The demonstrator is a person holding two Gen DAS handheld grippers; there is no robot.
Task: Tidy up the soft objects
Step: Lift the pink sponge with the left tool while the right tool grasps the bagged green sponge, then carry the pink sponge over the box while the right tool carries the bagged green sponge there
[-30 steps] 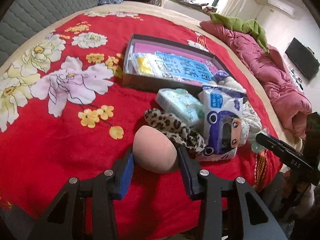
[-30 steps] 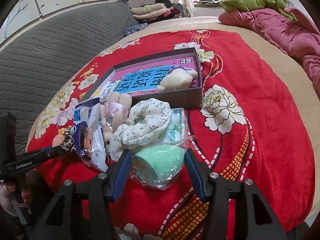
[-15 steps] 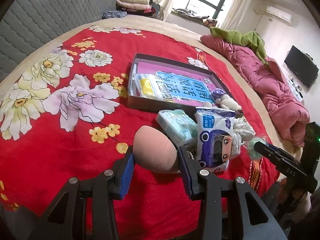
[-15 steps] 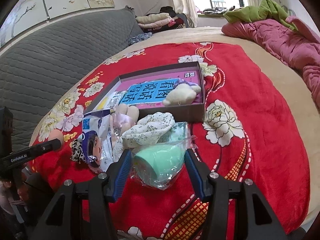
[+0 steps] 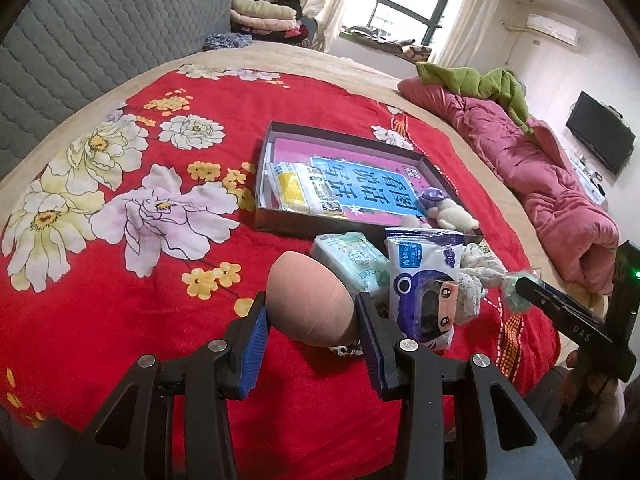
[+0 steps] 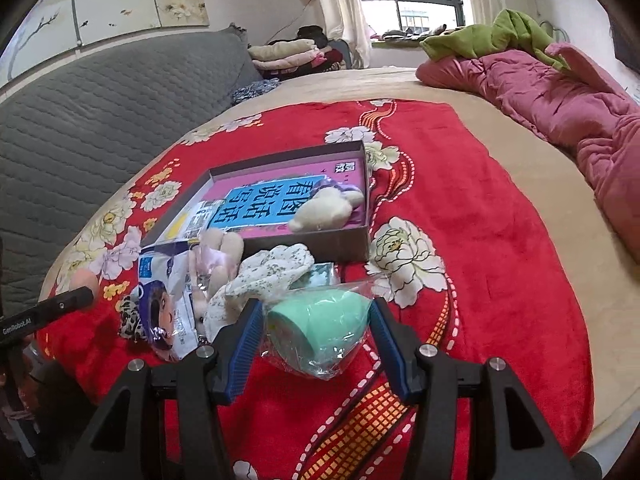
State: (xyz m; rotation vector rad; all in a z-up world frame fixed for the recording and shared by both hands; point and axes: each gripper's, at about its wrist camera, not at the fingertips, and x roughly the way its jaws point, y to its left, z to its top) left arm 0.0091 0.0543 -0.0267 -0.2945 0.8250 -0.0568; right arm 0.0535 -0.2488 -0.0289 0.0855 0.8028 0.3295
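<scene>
My left gripper (image 5: 310, 312) is shut on a peach egg-shaped sponge (image 5: 310, 306) and holds it above the red blanket. My right gripper (image 6: 318, 318) is shut on a mint-green sponge in a clear bag (image 6: 320, 330), also lifted. A dark shallow box (image 5: 360, 178) lies ahead, with a blue-and-pink book, a yellow packet (image 5: 298, 190) and a cream plush toy (image 6: 324, 210) in it. It also shows in the right wrist view (image 6: 304, 240). In front of the box lie a tissue pack (image 5: 352, 258), a blue-white packet (image 5: 424, 280), a floral cloth (image 6: 272, 272) and a leopard-print scrunchie (image 6: 130, 318).
The red flowered blanket (image 5: 120, 208) covers a beige bed. A pink quilt (image 6: 560, 96) with a green cloth lies along the right side. A grey quilted headboard (image 6: 100, 96) stands at the left. Folded clothes (image 5: 264, 16) are stacked at the far end.
Both grippers have risen with their sponges. The peach sponge has left the blanket and the leopard scrunchie; the bagged mint sponge has lifted off the pile.
</scene>
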